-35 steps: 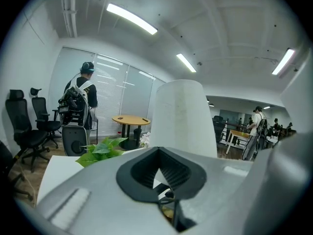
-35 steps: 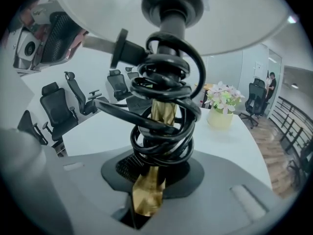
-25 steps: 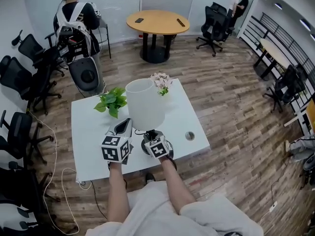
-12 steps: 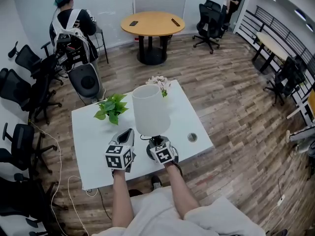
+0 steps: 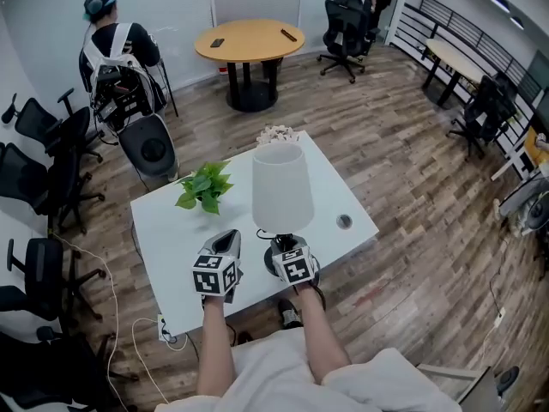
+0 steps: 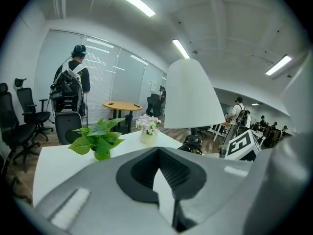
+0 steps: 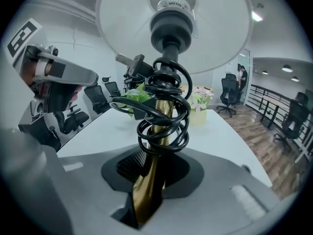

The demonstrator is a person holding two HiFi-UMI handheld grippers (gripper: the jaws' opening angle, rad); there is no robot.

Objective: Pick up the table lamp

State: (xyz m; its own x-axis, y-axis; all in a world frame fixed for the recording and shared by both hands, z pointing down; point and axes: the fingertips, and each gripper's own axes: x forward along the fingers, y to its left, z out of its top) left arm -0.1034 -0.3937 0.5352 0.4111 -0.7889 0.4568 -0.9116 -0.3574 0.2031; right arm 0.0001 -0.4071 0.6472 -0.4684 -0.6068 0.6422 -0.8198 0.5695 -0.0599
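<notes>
Clamped low by the right tongs (image 7: 150, 182), left tongs (image 6: 164, 176) narrow and empty, the top-heavy lamp (image 5: 281, 197) could be tipped toward 12 o'clock.

The head view looks down from high above the tabletop (image 5: 171, 239). Both gripper views sit low and close; all see the table lamp (image 5: 281, 191).

Both forearms (image 5: 214, 350) were extended forward, side by side. The left gripper (image 5: 226, 240) was held with its jaws together and empty. The right gripper (image 5: 285, 247) was clamped on the table lamp (image 5: 281, 189) stem.
</notes>
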